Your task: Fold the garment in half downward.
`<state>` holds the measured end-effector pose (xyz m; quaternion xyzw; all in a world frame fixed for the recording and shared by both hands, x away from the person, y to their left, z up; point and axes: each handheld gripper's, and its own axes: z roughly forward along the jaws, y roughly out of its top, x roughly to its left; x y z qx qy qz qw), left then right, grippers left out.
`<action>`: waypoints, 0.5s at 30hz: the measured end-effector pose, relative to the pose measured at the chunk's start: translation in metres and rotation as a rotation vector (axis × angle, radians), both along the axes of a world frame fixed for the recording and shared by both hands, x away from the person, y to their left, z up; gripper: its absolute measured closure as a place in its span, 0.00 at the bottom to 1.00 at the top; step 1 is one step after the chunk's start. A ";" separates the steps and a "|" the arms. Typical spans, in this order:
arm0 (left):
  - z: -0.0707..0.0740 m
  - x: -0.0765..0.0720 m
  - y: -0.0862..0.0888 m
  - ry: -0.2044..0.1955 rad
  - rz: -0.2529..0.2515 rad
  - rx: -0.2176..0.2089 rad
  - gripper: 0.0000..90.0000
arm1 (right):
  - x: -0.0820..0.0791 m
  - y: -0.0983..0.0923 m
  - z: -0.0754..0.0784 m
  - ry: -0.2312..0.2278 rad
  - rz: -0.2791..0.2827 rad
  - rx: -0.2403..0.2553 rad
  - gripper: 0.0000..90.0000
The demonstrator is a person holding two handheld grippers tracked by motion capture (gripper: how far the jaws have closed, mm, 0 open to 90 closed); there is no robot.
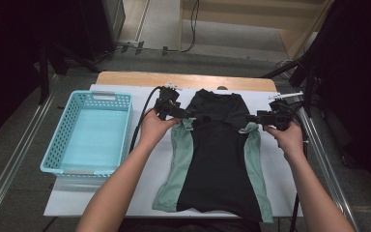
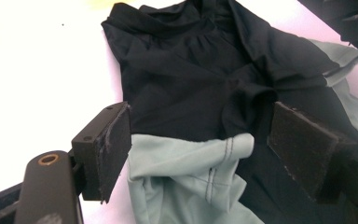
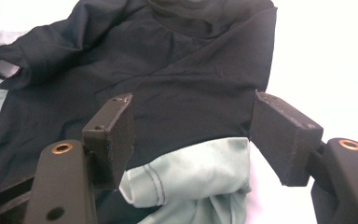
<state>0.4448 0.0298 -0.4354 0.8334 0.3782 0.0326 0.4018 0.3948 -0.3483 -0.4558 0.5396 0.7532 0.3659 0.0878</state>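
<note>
the left tool (image 1: 186,115) sits at the near-left shoulder of the shirt (image 1: 217,154), and in the left gripper view (image 2: 200,149) its two black jaws stand well apart with the cloth lying between them, the pads not pressing on it. right under that tool the pale green sleeve (image 2: 186,177) is folded in over the black body, its stitched hem just ahead of the jaws' base. the left hand (image 1: 154,128) wraps the tool's body from behind, its cable looping away toward the far side.

over on the other side, the right tool (image 1: 251,118) points in at the opposite shoulder. the right gripper view (image 3: 193,135) shows its jaws spread wide too, black fabric and the other green sleeve (image 3: 191,182) lying between them, nothing pinched. the right hand (image 1: 285,137) holds that tool from the outer side.

the shirt lies flat on the white sheet (image 1: 299,193) that covers the worktop (image 1: 125,77), collar away from the person, hem near the bottom edge, stretching from between the two tools back toward the person. green panels run down both flanks of the black middle.

out beyond the left tool, well apart from the shirt, a light blue basket (image 1: 63,140) rests on the worktop.
</note>
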 end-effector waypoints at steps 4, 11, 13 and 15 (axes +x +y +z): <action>-0.003 0.005 0.000 0.011 0.017 0.009 0.25 | 0.006 0.000 -0.002 0.002 0.004 -0.002 0.33; -0.007 0.010 -0.006 -0.003 0.023 0.036 0.25 | 0.018 0.004 -0.004 0.001 0.015 0.004 0.34; -0.010 0.012 -0.008 -0.007 0.024 0.042 0.25 | 0.021 0.006 -0.005 0.000 0.018 -0.004 0.34; -0.012 0.015 -0.010 -0.013 0.028 0.047 0.25 | 0.025 0.007 -0.006 0.001 0.021 -0.013 0.34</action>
